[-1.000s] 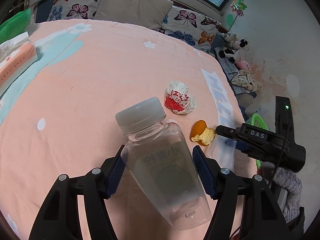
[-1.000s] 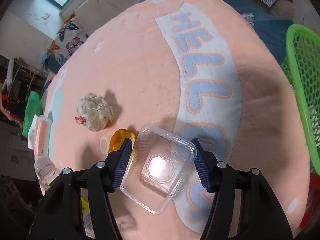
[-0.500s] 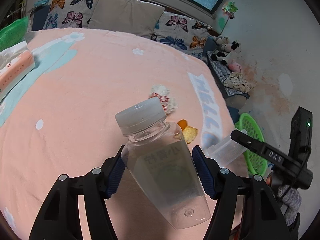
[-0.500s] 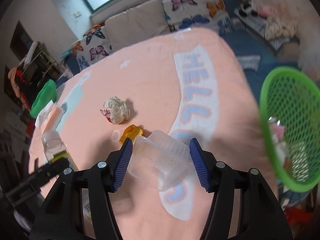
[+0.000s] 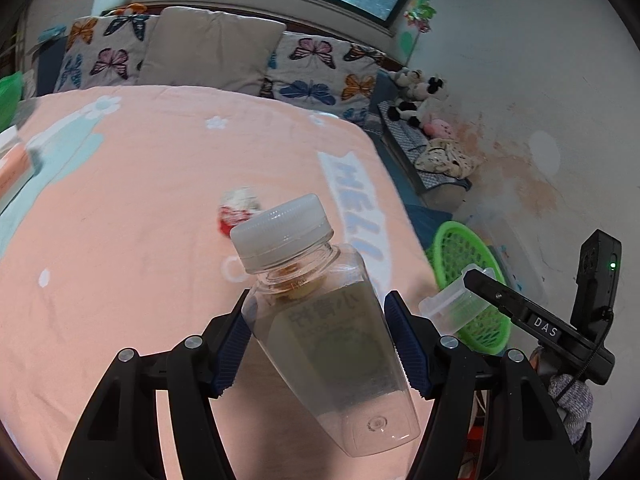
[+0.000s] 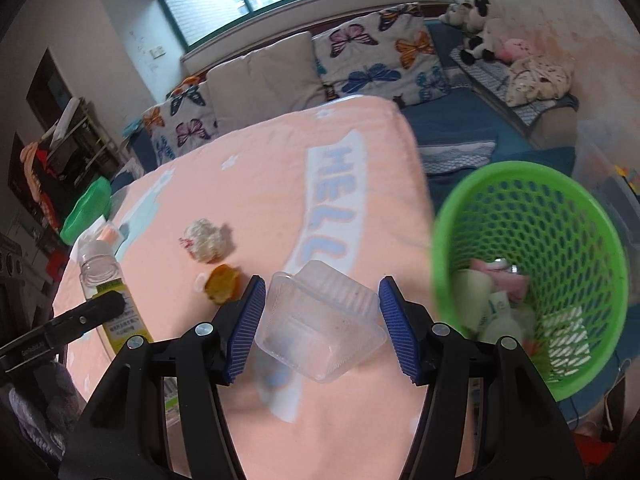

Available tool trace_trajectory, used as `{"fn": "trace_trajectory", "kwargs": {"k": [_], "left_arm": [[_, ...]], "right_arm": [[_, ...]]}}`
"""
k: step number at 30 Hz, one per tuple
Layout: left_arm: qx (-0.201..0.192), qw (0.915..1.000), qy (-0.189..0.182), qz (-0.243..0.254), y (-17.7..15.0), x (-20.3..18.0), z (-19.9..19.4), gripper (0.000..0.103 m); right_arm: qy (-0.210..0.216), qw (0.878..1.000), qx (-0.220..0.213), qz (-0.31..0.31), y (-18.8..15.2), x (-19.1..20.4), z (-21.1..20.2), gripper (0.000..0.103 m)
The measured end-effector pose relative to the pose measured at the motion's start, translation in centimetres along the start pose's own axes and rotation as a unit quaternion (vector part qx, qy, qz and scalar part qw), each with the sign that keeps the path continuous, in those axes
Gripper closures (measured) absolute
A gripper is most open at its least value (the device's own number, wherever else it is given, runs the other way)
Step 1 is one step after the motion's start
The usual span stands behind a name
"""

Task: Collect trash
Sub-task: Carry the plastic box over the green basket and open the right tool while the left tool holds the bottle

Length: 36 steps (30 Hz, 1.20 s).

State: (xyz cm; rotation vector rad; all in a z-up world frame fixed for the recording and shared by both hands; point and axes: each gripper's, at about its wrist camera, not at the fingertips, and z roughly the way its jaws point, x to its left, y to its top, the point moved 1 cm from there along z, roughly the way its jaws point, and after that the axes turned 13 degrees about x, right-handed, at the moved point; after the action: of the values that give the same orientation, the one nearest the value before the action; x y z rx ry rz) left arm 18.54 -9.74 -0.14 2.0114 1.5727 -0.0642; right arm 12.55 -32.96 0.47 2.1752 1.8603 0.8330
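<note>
In the left wrist view the left gripper (image 5: pixel 318 344) fills the lower middle of the frame, its blue-padded fingers (image 5: pixel 231 354) clamped on the sides of a clear plastic bottle (image 5: pixel 332 344) that tilts with its white cap toward the upper left and its base toward the lower right. Beyond it spreads a bed (image 5: pixel 140 200) under a peach blanket with "HELLO" lettering along its right side; a crumpled wrapper (image 5: pixel 239 208), white and red and blurred, lies on the blanket just above the bottle's cap. At the right of this view the right gripper (image 5: pixel 464 296) reaches in, a gloved hand (image 5: pixel 570 400) behind it, holding a clear plastic container (image 5: pixel 452 300) in front of a green mesh basket (image 5: pixel 460 248) that stands on the floor beside the bed. In the right wrist view the right gripper (image 6: pixel 320 324) sits at the lower middle, its fingers (image 6: pixel 245 328) clamped on the container (image 6: pixel 320 320), which is tipped with its ribbed wall upward. The basket (image 6: pixel 560 216) takes up the right of that frame, with some pink and pale litter already at its bottom. On the blanket left of the container lie an orange peel (image 6: pixel 222 278) and, above it, the wrapper (image 6: pixel 206 240). The bottle (image 6: pixel 108 284), with its yellow label, shows at the left edge in the left gripper (image 6: pixel 100 308). Butterfly-print cushions (image 6: pixel 380 56) line the far side of the bed below a window.
</note>
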Motion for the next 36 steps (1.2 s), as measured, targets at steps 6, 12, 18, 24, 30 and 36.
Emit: {"fn": "trace_trajectory", "kwargs": {"k": [6,12,18,24,30,36], "left_arm": [[0.004,0.9995,-0.015,0.027,0.8,-3.1,1.4,0.040],[0.008,0.9981,-0.028,0.054,1.5,-6.3,2.4,0.040],[0.011,0.9965,-0.041,0.072,2.5,-9.0,3.5,0.040],[0.014,0.9949,-0.047,0.088,3.3,-11.4,4.7,0.040],[0.012,0.9930,-0.053,0.105,4.4,-14.1,6.0,0.040],[0.011,0.9905,-0.057,0.124,5.1,-16.5,7.3,0.040]], "right_arm": [[-0.017,0.999,-0.017,0.023,-0.3,-3.8,-1.9,0.044],[-0.044,0.997,-0.031,0.046,-0.6,-8.1,-3.0,0.044],[-0.072,0.995,-0.033,0.068,-0.9,-12.0,-2.9,0.044],[-0.087,0.992,-0.029,0.084,-1.3,-14.7,-2.0,0.043],[-0.090,0.991,-0.031,0.100,-1.4,-17.0,-1.5,0.040],[-0.090,0.989,-0.040,0.112,-2.2,-18.4,-2.1,0.036]]}}
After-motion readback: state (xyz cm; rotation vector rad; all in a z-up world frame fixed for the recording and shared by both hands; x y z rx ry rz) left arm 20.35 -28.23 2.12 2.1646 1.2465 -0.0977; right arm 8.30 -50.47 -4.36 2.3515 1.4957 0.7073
